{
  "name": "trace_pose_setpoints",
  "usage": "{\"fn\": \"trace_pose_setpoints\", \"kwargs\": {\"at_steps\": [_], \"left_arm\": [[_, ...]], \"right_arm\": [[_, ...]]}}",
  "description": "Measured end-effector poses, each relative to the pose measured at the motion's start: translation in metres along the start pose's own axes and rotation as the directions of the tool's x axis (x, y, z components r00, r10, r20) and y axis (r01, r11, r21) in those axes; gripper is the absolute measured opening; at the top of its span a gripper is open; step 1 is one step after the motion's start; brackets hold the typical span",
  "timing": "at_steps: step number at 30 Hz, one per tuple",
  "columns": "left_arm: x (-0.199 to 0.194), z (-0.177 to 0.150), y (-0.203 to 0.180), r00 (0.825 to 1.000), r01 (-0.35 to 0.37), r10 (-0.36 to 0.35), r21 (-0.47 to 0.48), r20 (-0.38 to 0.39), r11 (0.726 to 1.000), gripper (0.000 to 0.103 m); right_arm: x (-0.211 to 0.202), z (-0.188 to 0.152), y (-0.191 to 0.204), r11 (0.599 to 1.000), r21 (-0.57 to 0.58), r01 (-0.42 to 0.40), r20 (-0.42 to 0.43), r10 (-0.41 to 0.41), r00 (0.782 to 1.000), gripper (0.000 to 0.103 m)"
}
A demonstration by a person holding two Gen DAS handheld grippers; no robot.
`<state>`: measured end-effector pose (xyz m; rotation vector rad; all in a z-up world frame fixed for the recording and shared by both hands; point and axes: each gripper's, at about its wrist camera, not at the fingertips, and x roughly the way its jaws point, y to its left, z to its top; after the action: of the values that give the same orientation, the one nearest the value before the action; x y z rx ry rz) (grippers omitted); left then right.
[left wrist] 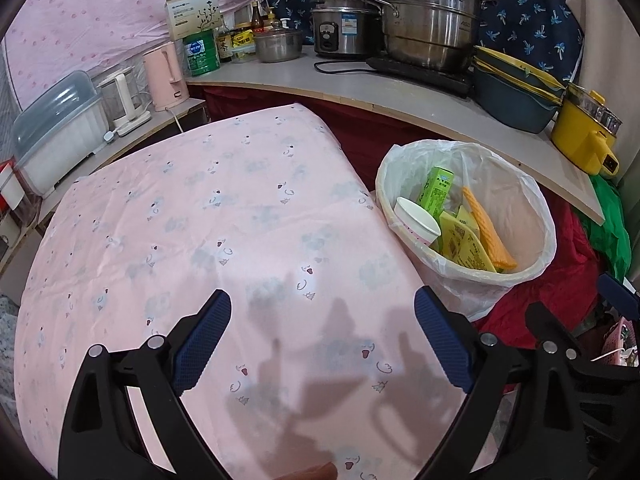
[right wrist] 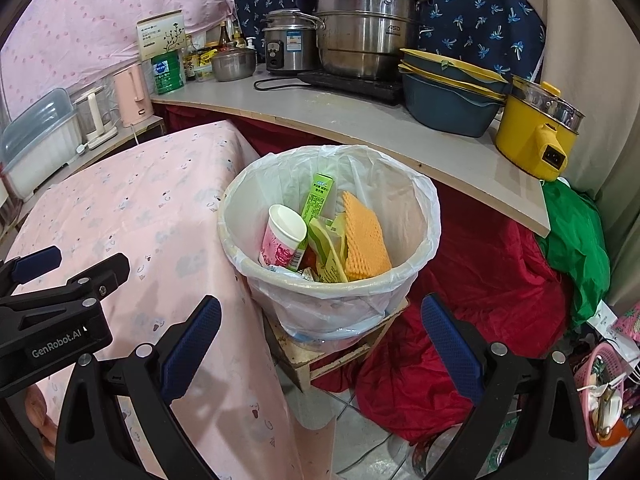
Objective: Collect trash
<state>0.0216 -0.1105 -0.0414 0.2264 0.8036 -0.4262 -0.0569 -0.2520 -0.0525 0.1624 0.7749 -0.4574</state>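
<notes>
Nearest the lens, the left gripper [left wrist: 322,332] hangs over the pink tablecloth [left wrist: 224,216] with its jaws spread wide and nothing between them. The right gripper [right wrist: 320,332] is likewise wide and empty, and sits just in front of the trash bin [right wrist: 280,304], low and a little to its near side.

The bin is the landmark. It stands on a small wooden stool [right wrist: 320,356], touching the table's right edge, lined with a white bag [right wrist: 400,184]. Inside it lie a paper cup [right wrist: 284,236], a green carton [right wrist: 318,196], yellow-green wrappers [right wrist: 332,248] and an orange waffle-textured sponge [right wrist: 366,240]. No loose trash shows on the cloth left of the bin, so the collecting looks close to finished, as far as these views reach.

To do the step well, I judge it best to keep both tools clear of the bag's rim, since the bin on its stool could tip if nudged, and to sweep the views over the rest of the cloth and the floor before calling it done.

Right of the bin, red fabric [right wrist: 460,320] is heaped on the tiled floor, with a green bag [right wrist: 576,248] beyond it. Behind the bin runs a grey counter [right wrist: 360,120] carrying a yellow electric pot [right wrist: 532,136], stacked blue basins [right wrist: 448,92], a steel steamer [right wrist: 364,36], a rice cooker [right wrist: 288,44] and, farther left, a pink kettle [right wrist: 132,92].
</notes>
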Motion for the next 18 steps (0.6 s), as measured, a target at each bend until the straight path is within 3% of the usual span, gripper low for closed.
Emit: {"fn": "trace_pose_setpoints", "kwargs": {"at_steps": [18], "left_arm": [[-0.0007, -0.0023, -0.0005, 1.0, -0.019, 0.019, -0.002, 0.006, 1.0, 0.088]], "right_arm": [[0.0025, -0.0018, 0.0002, 1.0, 0.003, 0.003, -0.003, -0.003, 1.0, 0.097]]}}
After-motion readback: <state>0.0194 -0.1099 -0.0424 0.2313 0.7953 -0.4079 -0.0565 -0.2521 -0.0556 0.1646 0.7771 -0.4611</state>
